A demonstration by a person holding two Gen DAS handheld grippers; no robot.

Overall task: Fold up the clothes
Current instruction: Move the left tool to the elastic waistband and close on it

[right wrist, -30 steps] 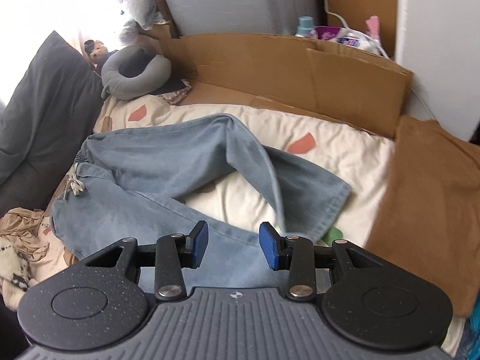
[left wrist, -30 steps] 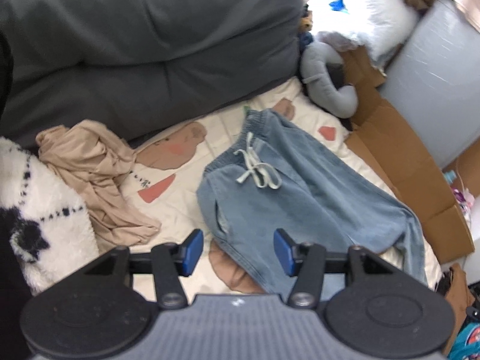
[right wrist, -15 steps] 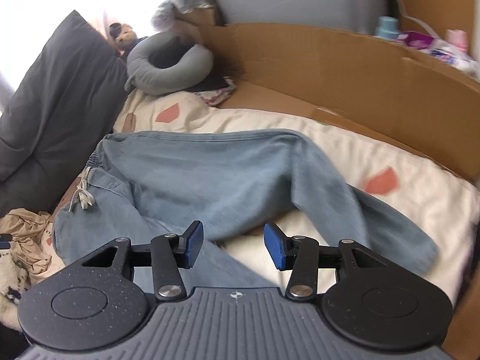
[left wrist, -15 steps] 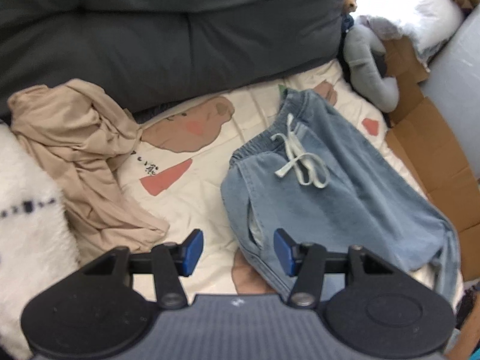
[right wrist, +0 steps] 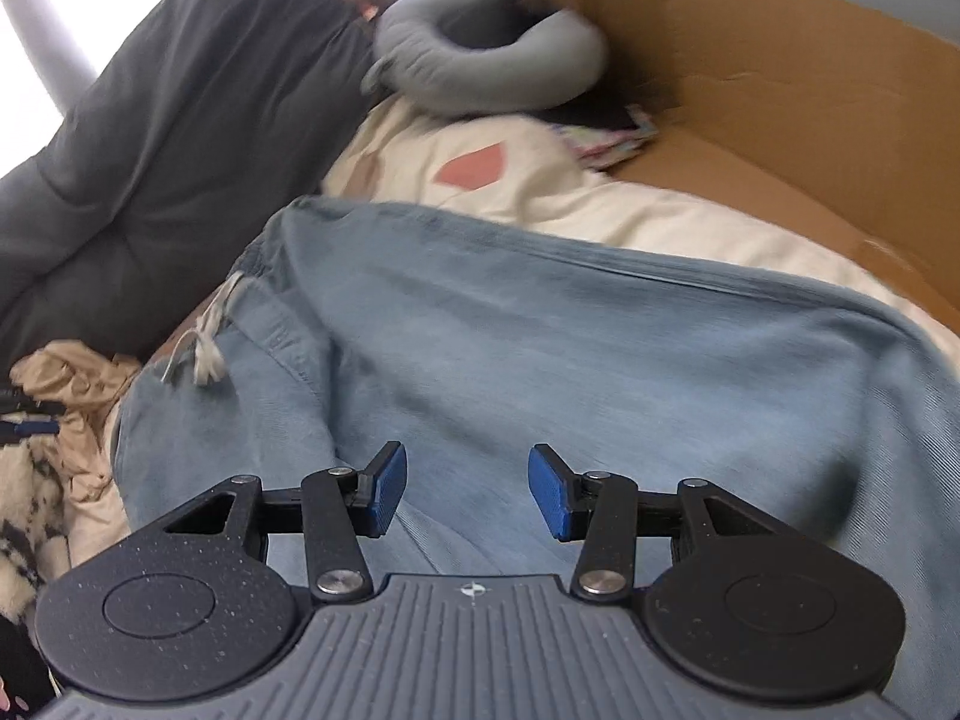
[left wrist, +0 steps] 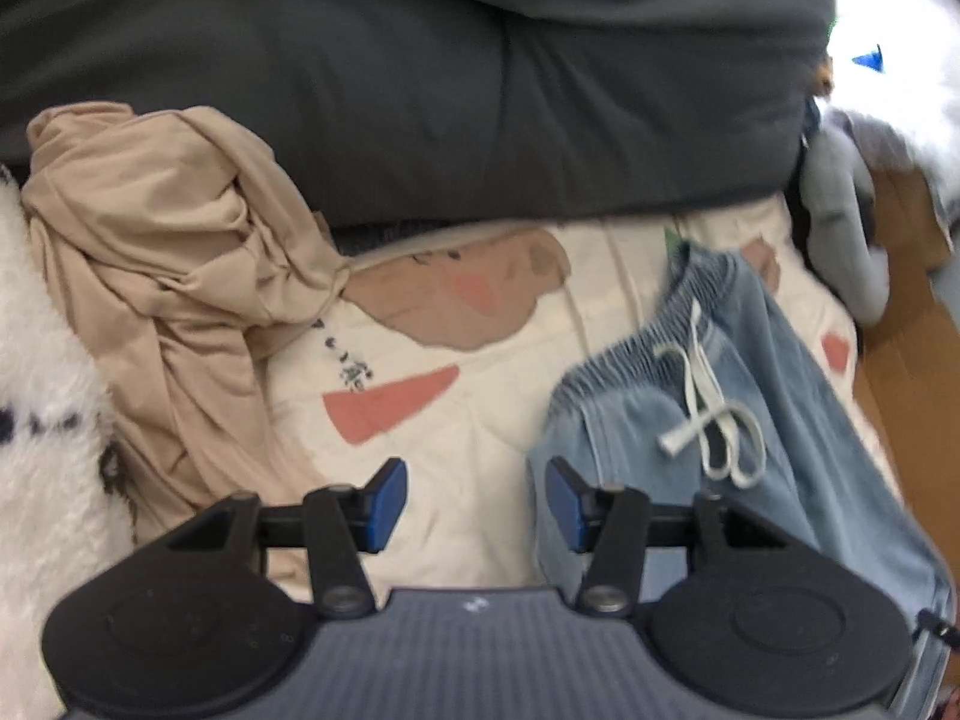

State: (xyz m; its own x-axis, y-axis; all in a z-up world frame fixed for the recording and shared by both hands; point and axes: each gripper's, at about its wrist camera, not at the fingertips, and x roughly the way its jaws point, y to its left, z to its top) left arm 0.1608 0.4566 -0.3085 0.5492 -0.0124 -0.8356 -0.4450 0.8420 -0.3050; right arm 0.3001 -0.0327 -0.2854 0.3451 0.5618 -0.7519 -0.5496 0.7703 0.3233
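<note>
Both grippers have dropped closer to the light-blue denim drawstring trousers (right wrist: 600, 372) spread on the cream patterned bedsheet (left wrist: 480, 420), left gripper (left wrist: 476, 505) and right gripper (right wrist: 467, 492) each half open, gripping nothing.

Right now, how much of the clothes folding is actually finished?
Nothing looks folded yet. The blue jeans lie spread on the patterned sheet, drawstring showing, unfolded. In hand: nothing; the left gripper is open beside the waistband, and the right gripper is open over the denim, gripping no cloth. Left: fold the jeans, then the crumpled beige garment beside the dark cushion.
</note>
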